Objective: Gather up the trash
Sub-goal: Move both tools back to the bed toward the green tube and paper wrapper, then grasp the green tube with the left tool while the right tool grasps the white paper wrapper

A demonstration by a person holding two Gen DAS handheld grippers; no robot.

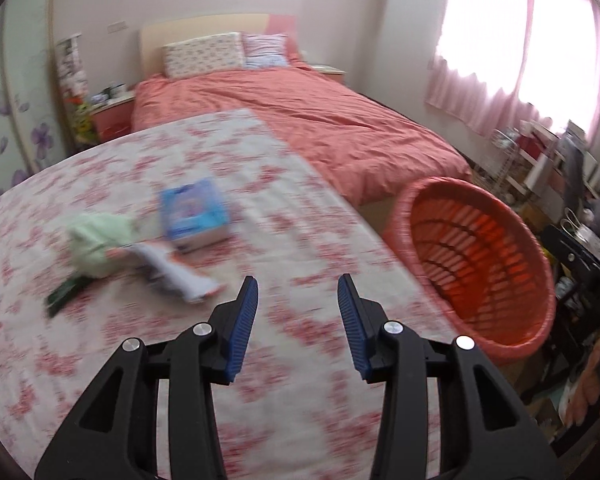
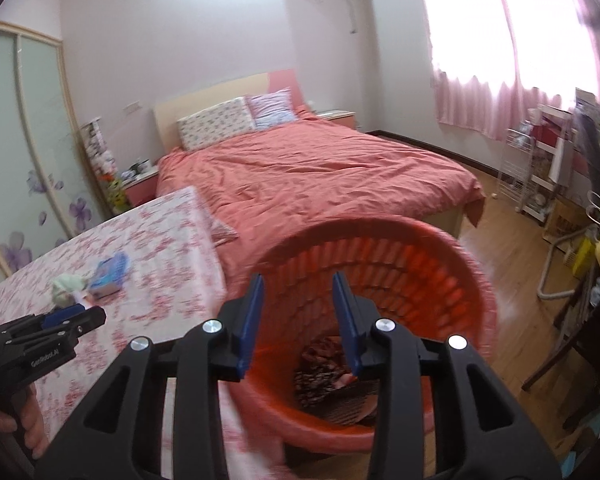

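A table under a red-flowered cloth holds a blue box, a pale green crumpled piece, a white wrapper and a dark green item. My left gripper is open and empty above the cloth, to the right of these. A red mesh basket stands at the table's right edge. My right gripper is open and empty over the basket, which holds dark patterned trash. The left gripper also shows in the right wrist view.
A bed with a salmon cover lies beyond the table. A white wire rack and cluttered shelves stand under the pink-curtained window at right. A dark chair stands on the wood floor at right. A wardrobe with flower decals is at left.
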